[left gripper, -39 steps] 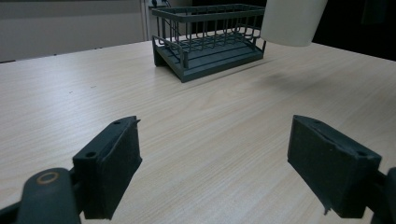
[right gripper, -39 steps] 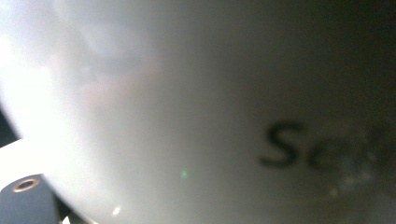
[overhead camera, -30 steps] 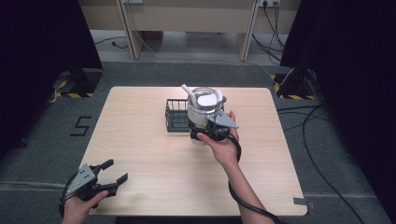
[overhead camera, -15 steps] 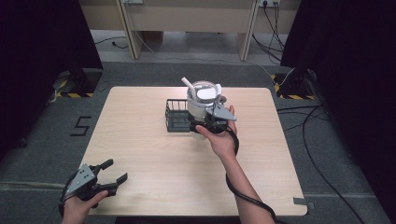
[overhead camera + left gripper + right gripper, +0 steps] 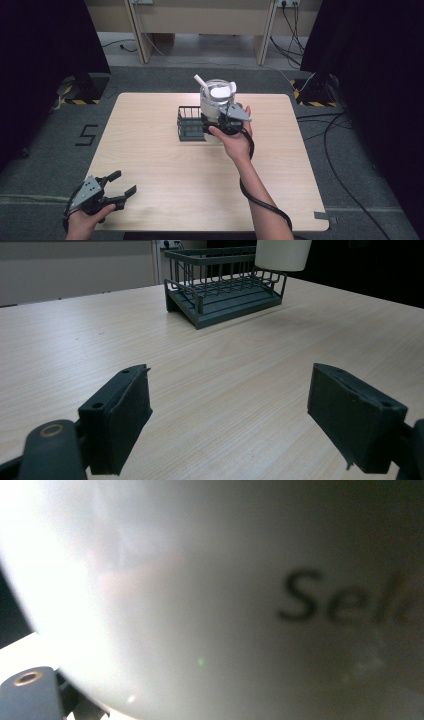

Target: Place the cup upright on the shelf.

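Observation:
A white cup (image 5: 218,97) with a white stick-like piece poking from its top hangs above the table, by the right end of a dark wire basket (image 5: 190,122). My right gripper (image 5: 215,120) is shut on the cup's near side. In the right gripper view the cup's white wall (image 5: 210,590) with blurred dark letters is pressed close to the camera. My left gripper (image 5: 125,182) rests open near the table's front left corner, nothing between its jaws. The left gripper view looks past the open left gripper (image 5: 230,415) to the basket (image 5: 225,290) and the cup's base (image 5: 282,252) above it.
The light wood table (image 5: 175,170) stands on grey carpet. Black cables (image 5: 340,130) trail across the floor at the right, and the right gripper's own cable loops over the table beside the forearm. Dark curtains flank both sides.
The right gripper has carried the cup farther from the person and higher, beside the basket. The left gripper has stayed put.

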